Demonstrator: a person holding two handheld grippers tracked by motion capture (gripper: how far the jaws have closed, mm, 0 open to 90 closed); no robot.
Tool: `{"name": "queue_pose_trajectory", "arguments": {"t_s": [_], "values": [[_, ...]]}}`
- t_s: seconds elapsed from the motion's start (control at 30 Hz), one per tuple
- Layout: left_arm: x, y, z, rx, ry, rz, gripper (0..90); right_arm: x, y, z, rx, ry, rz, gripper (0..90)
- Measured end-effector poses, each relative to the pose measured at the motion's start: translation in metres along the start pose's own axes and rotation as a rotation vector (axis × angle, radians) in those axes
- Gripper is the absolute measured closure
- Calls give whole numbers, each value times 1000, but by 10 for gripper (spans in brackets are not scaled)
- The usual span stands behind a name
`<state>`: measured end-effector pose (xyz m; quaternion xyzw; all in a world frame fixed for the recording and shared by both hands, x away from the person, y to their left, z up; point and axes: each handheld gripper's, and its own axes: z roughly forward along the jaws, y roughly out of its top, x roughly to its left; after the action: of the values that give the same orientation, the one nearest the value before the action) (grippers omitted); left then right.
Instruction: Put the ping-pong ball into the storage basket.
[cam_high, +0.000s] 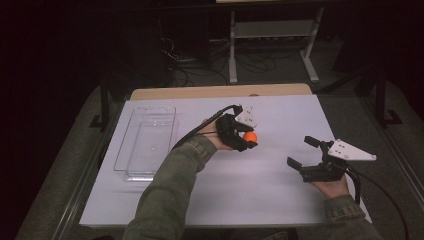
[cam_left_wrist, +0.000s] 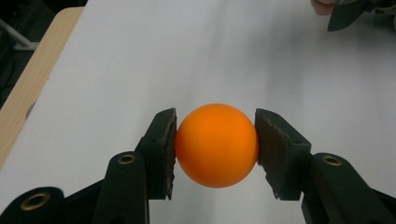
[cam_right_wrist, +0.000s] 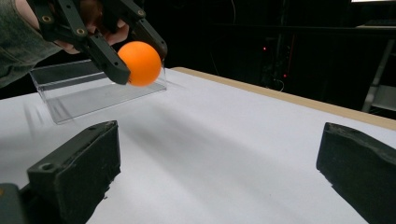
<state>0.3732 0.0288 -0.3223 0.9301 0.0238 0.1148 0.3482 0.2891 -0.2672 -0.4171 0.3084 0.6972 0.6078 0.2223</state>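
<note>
High view shows the left gripper pinching the orange ball above the desk's middle, fingers half hiding it. Right gripper fingers are spread, near the right edge.

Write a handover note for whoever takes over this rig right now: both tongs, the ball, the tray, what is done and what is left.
Left tongs: shut on the orange ball, one pad against each side, held clear above the white table.
Right tongs: open, nothing between them, near the table's right edge.
Clear tray: on the table's left side; nothing seen inside.
Done: ball picked up.
Left: probably carry it left over the tray and release it there; the right tongs are not needed for that, as far as I can judge.
</note>
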Motion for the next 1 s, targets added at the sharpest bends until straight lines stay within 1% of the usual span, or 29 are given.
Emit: {"name": "queue_pose_trajectory", "arguments": {"t_s": [0.43,0.6,0.8,0.83,0.87,1.0], "values": [[1,-10,-24,0,30,-20,503,0,0,0,2,-1,0,0],[2,-16,-34,-6,44,-43,504,1,0,1,2,0,1,0],[4,-21,-49,-17,65,-54,504,2,0,2,8,2,-2,0],[4,-22,-51,-18,68,-61,504,2,0,2,8,2,-2,0],[4,-24,-54,-15,74,-60,504,2,0,2,8,1,-2,0],[4,-27,-59,-8,80,-67,505,2,0,1,8,0,-1,0]]}}
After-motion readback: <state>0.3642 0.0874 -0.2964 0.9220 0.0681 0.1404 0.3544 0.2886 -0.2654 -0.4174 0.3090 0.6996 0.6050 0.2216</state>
